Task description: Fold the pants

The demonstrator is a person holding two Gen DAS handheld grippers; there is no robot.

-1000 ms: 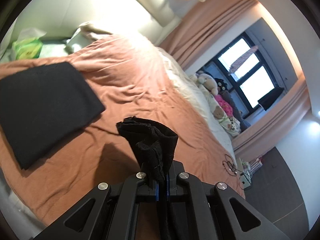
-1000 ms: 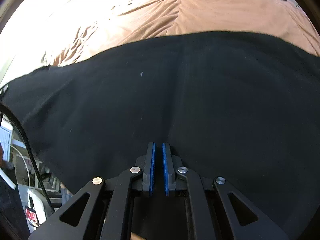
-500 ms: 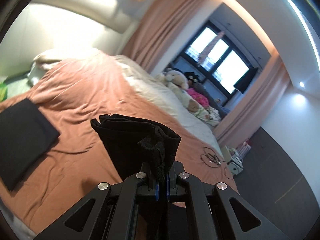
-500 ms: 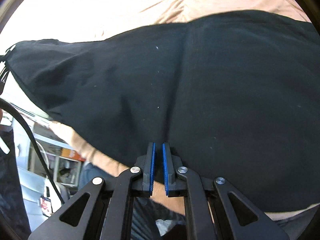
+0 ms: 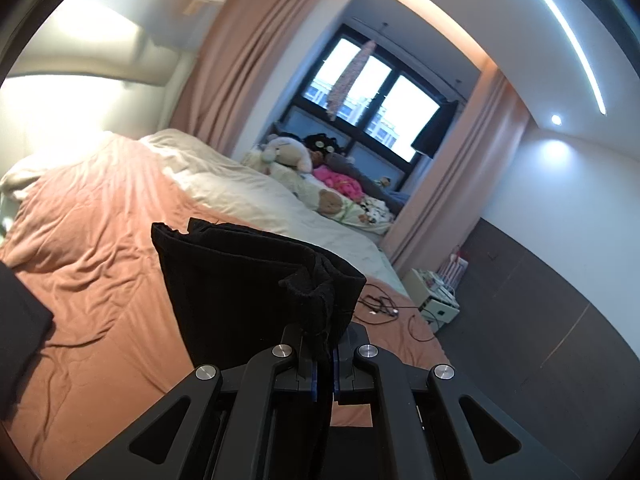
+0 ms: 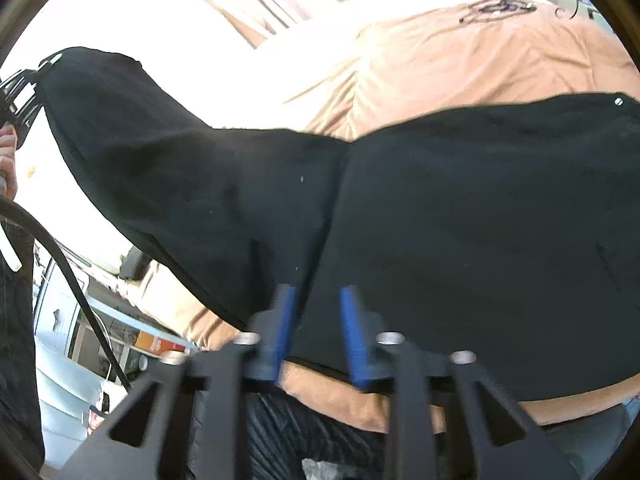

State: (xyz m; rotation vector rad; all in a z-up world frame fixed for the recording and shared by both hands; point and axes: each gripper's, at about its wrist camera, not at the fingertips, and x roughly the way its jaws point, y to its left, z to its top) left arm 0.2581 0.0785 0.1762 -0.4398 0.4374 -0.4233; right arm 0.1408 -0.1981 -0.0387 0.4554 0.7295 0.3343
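the black pants (image 6: 460, 220) lie partly on the bed, over its salmon-coloured duvet (image 6: 480, 52), with one end lifted off it and stretched up toward the upper left of the right wrist view. that raised end, a bunched hem or waistband edge (image 5: 320, 284), is pinched in the left tool (image 5: 324, 364), whose blue pads are pressed together on the cloth, so the fabric stands up in a dark fan in front of the left wrist camera. in the right wrist view the same left tool (image 6: 20, 92) shows small at the far left edge, with a hand (image 6: 8, 160) just below it. the right tool (image 6: 318, 328) sits at the near edge of the pants; its jaws have just been opening and now stand apart, with the blue pads (image 6: 282, 328) on either side of the cloth edge and not pressing it, though the picture is blurred there. a second dark folded garment (image 5: 20, 340) lies flat on the duvet at the left edge of the left wrist view, apart from the held pants. beyond the duvet a cream blanket (image 5: 248, 192) covers the far side of the bed, and stuffed toys (image 5: 288, 156) are piled by the window (image 5: 372, 100), framed by pink curtains (image 5: 240, 60). a tangle of cable (image 5: 380, 306) rests on the duvet near the bed's far corner.
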